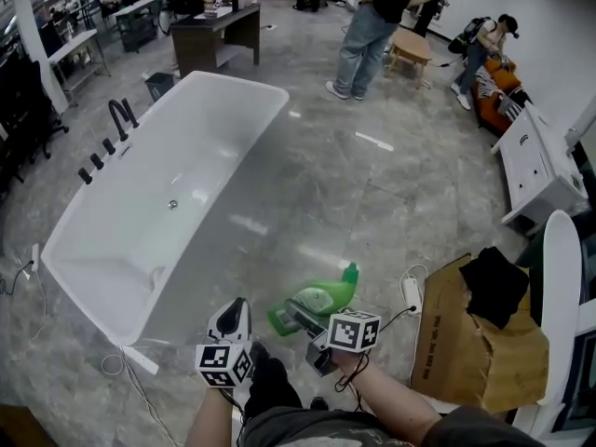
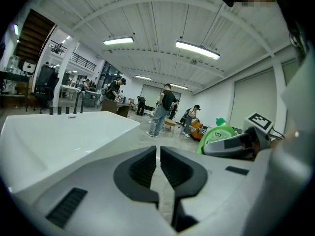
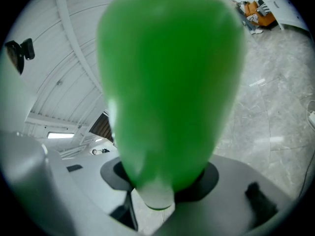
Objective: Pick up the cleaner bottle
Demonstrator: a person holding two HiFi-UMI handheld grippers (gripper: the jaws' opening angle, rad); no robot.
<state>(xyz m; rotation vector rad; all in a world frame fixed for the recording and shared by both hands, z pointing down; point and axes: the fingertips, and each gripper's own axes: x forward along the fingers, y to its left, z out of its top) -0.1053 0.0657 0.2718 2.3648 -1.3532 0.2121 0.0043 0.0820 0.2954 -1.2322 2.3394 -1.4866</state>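
Cleaner bottle (image 1: 318, 300) between the jaws of the right gripper (image 1: 303, 317), just right of the left gripper (image 1: 235, 318), above the floor (image 1: 372, 189). Left of and ahead of both, a bathtub (image 1: 140, 259), with taps (image 1: 104, 147) along its left rim and a desk (image 1: 219, 28) beyond it. On the right, a cardboard box (image 1: 466, 357) with a cloth (image 1: 494, 285) on top, a power strip (image 1: 412, 293) just left of it.

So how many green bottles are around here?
1. The green bottle is clamped in the right gripper, held up near the white bathtub. More could be hidden behind the cardboard box.
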